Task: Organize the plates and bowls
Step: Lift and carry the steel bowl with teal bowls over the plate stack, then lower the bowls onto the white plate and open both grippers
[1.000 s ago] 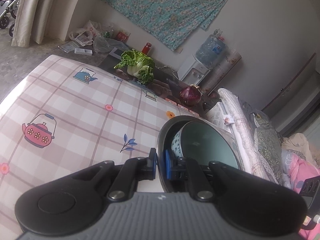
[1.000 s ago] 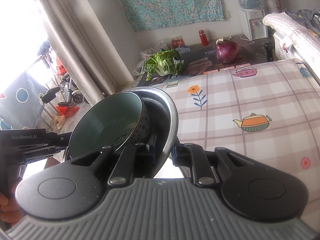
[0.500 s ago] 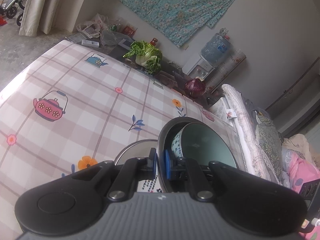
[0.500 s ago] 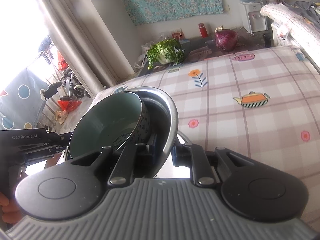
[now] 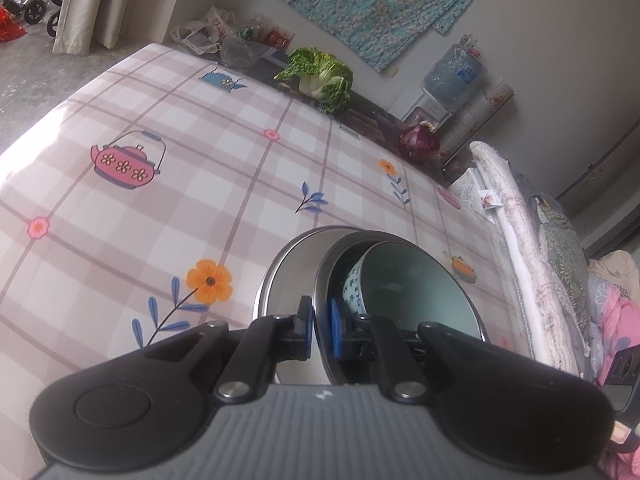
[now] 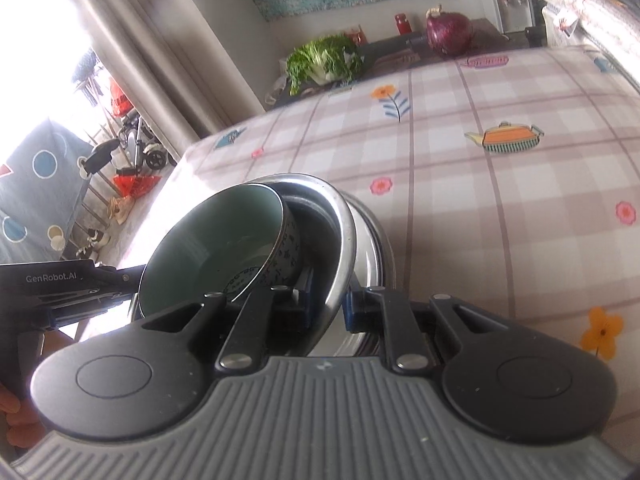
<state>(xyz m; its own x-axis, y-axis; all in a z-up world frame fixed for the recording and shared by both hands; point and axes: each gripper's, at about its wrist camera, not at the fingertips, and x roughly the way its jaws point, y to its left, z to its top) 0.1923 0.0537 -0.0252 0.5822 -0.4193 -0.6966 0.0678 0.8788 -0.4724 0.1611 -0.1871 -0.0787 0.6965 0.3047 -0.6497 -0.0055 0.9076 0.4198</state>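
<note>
Left gripper (image 5: 319, 330) and right gripper (image 6: 327, 304) each pinch opposite rims of the steel bowl (image 6: 340, 236) — a green-glazed bowl (image 6: 208, 248) tilted inside — held just above a steel plate (image 5: 288, 276) on the checked tablecloth (image 5: 180, 184).

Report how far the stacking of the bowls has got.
Done: the green bowl sits tilted inside the steel bowl. In hand: the left gripper and right gripper each clamp that steel bowl's rim, holding it just above a second metal dish on the tablecloth. Left: set the pair down into that dish and let go.
</note>
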